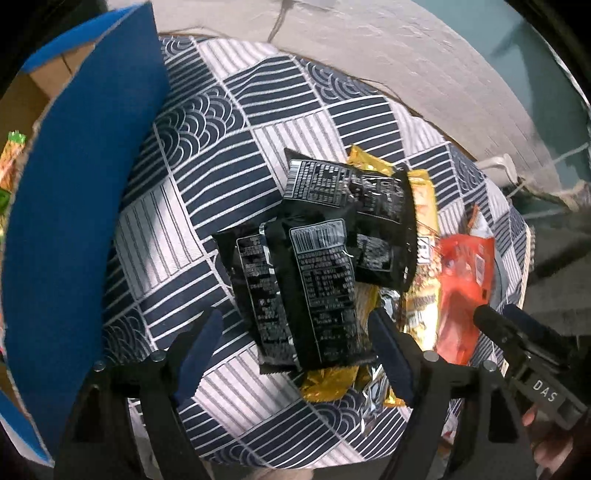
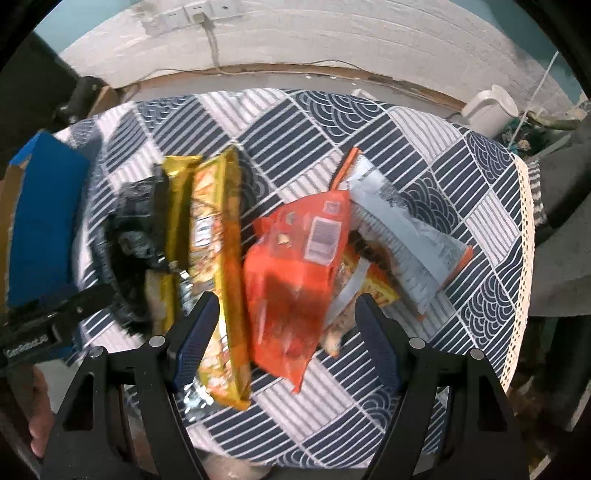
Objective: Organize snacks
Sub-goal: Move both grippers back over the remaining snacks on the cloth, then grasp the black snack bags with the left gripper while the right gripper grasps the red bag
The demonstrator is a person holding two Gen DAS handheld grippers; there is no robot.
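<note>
My left gripper (image 1: 295,350) wide open, holds nothing; black snack packets (image 1: 317,266) lie just ahead between its fingers, on patterned tablecloth (image 1: 184,177). Blue box (image 1: 74,206) stands to left of this gripper; inside I see only edge of orange-green packet (image 1: 11,158), rest hidden. My right gripper (image 2: 284,332) also wide open, empty; orange packet (image 2: 295,266) directly ahead of it, yellow packet (image 2: 218,258) by its left finger, grey packet (image 2: 402,236) ahead-right. All snacks in one overlapping pile on cloth.

Patterned tablecloth (image 2: 332,122), white wall (image 2: 332,33)
</note>
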